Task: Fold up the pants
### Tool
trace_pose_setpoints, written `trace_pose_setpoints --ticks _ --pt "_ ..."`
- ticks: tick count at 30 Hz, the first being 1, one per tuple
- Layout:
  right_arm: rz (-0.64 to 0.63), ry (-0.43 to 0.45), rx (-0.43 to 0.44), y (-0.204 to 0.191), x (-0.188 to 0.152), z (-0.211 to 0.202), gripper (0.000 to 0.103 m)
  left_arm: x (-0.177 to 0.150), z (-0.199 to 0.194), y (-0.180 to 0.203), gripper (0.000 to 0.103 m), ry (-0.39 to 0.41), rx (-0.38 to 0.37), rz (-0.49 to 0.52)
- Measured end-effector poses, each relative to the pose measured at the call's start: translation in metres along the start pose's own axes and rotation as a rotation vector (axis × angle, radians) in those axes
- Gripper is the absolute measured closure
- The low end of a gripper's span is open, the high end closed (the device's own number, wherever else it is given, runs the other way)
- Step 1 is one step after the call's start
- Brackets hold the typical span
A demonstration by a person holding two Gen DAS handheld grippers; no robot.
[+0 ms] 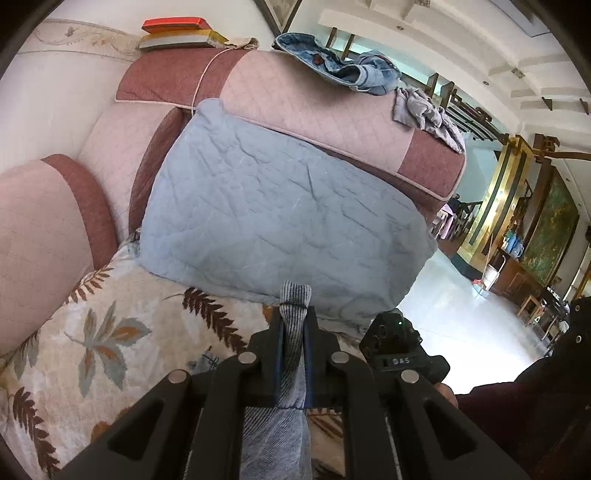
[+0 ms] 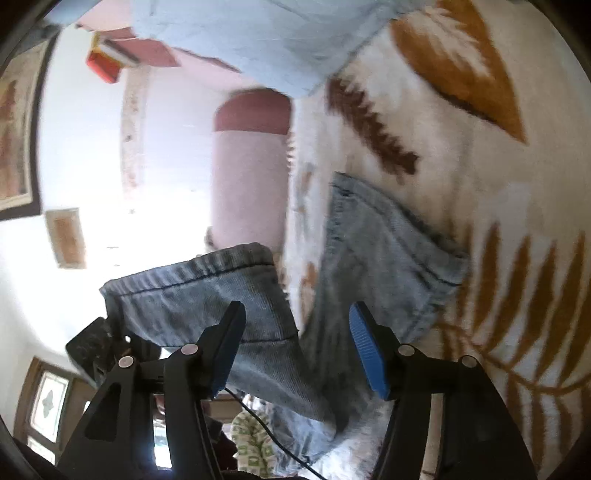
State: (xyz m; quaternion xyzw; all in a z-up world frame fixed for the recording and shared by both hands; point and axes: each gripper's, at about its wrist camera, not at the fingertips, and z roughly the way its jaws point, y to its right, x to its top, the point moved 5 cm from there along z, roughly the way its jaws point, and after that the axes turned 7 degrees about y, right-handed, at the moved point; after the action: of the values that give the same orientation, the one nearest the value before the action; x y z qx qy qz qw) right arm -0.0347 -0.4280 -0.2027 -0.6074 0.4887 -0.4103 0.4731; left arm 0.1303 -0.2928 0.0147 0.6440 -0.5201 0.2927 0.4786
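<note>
The left claw (image 1: 294, 325) pinches a fold of the jeans (image 2: 258, 314), whose legs run lengthwise ahead between the right claw's (image 2: 297, 325) spread, empty jaws.

Pants (image 2: 369, 251): faded blue denim, darker stitching. Blanket (image 1: 122, 332): cream, brown fern and grey-orange leaf print. Quilted cover (image 1: 280, 210): pale blue. Sofa back (image 1: 314, 107): pink, maroon panels. Box (image 1: 173, 24): orange-red. Fingers (image 2: 369, 354): black, blue pads.
</note>
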Motion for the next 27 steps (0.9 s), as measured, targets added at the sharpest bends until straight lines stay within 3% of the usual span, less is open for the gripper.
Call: trace_pose_setpoints --ticks 2,4,9,17,21,22,24,26,27 --pt "-0.026 0.005 0.043 -0.009 -0.001 -0.003 0.036 -0.001 0.001 0.005 0.092 -0.011 -0.019 0.015" --pt "-0.007 0.038 0.082 -0.018 0.006 -0.005 0.023 -0.003 0.0 0.012 0.092 -0.024 -0.03 0.04" --pt "0.051 0.051 0.136 -0.016 0.009 0.001 0.022 -0.003 -0.014 0.023 0.092 -0.029 -0.055 0.063" --pt "-0.067 0.061 0.256 -0.05 0.001 -0.01 0.022 -0.002 -0.036 0.035 0.092 -0.001 -0.073 0.066" --pt "-0.051 0.023 0.291 -0.054 -0.005 -0.005 0.023 0.0 -0.04 0.035 0.092 0.0 -0.064 0.052" --pt "-0.059 0.014 0.294 -0.056 -0.006 -0.004 0.024 0.001 -0.039 0.036 0.092 0.001 -0.062 0.06" --pt "-0.109 0.006 0.298 -0.062 -0.01 -0.007 0.041 0.004 -0.036 0.035 0.092 0.011 -0.068 0.057" --pt "-0.213 -0.004 0.273 -0.072 -0.013 -0.011 0.08 0.007 -0.03 0.029 0.092 0.014 -0.048 0.052" --pt "-0.242 -0.008 0.259 -0.075 -0.013 -0.014 0.086 0.009 -0.024 0.023 0.092 0.012 -0.03 0.042"
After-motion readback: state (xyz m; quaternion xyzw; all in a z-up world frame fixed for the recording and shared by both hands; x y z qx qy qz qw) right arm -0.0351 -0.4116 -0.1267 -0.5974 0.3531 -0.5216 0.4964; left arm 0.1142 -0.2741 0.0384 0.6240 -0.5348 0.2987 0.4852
